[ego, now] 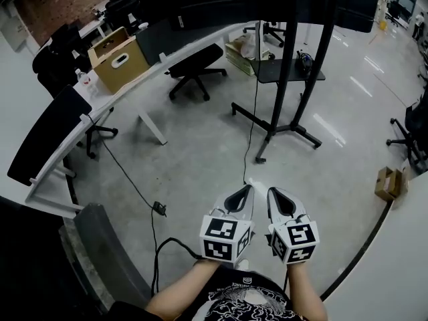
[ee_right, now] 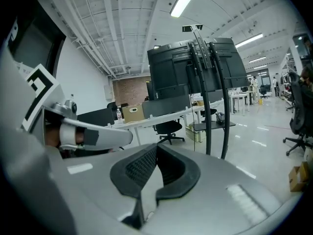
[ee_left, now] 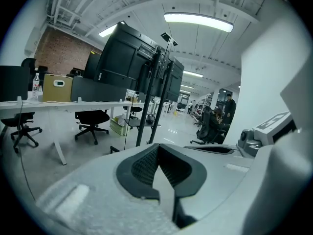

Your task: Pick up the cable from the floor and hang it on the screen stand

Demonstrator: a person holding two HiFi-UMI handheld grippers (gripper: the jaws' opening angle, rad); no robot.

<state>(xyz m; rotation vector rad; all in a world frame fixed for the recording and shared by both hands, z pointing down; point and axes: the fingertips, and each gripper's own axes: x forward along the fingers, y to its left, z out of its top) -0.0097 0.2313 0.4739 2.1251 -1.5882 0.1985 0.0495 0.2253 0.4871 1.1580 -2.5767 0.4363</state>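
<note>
A thin black cable (ego: 131,182) runs across the grey floor from the desk to a small black plug block (ego: 159,208), then loops toward my feet. A second thin cable (ego: 252,116) hangs from the black screen stand (ego: 287,79) down to the floor just ahead of the grippers. The stand carries dark screens and shows in the left gripper view (ee_left: 146,106) and the right gripper view (ee_right: 215,106). My left gripper (ego: 245,191) and right gripper (ego: 273,192) are held side by side above the floor. Both are shut with nothing between them (ee_left: 157,148) (ee_right: 156,150).
A curved white desk (ego: 144,72) with a cardboard box (ego: 119,60) stands at the left, with office chairs (ego: 195,67) by it. The stand's base legs (ego: 281,136) spread over the floor. A small cardboard box (ego: 390,183) and another chair (ego: 413,134) are at the right.
</note>
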